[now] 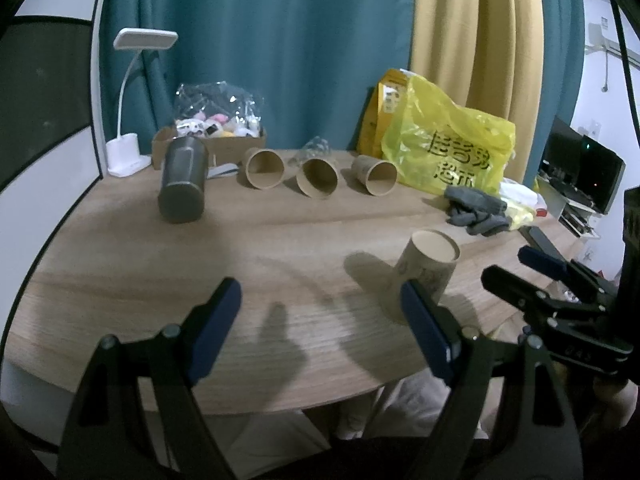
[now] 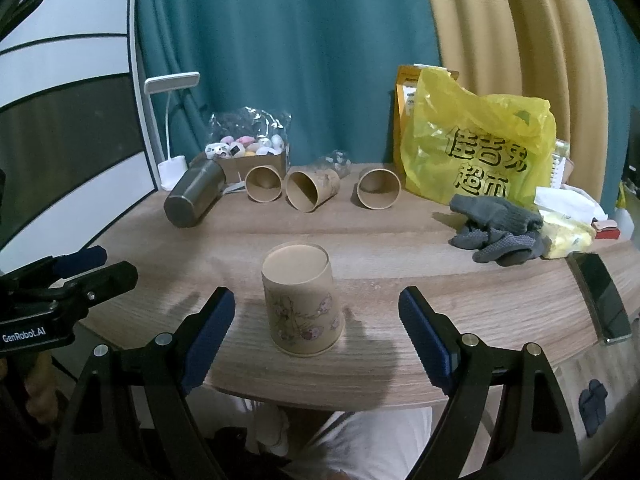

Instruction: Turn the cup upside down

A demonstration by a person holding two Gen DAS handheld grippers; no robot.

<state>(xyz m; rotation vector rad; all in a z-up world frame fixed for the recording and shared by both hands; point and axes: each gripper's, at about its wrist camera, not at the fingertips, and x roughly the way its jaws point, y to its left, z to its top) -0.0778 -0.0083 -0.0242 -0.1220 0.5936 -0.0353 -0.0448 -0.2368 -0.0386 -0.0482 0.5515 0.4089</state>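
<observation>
On the wooden table (image 1: 260,248), the left wrist view counts four paper cups: one printed cup (image 1: 428,268) standing upside down near the front edge, and three plain ones lying on their sides in a row at the back, mouths facing forward. One dark metal tumbler (image 1: 183,186) lies tipped beside them, with one white desk lamp (image 1: 128,100), one yellow plastic bag (image 1: 444,148) and a heap of grey gloves (image 1: 476,210) around the rim. The left gripper (image 1: 320,312) hovers low over the front edge, fingers spread wide and holding nothing, its right finger just in front of the inverted cup. From the right wrist view the same count holds: four cups, with the printed cup (image 2: 300,304) base-up, free of both fingers, between the wide-spread fingers of the right gripper (image 2: 316,316), which is level and pointed straight at it. One dark phone (image 2: 600,296) lies flat at the right edge.
</observation>
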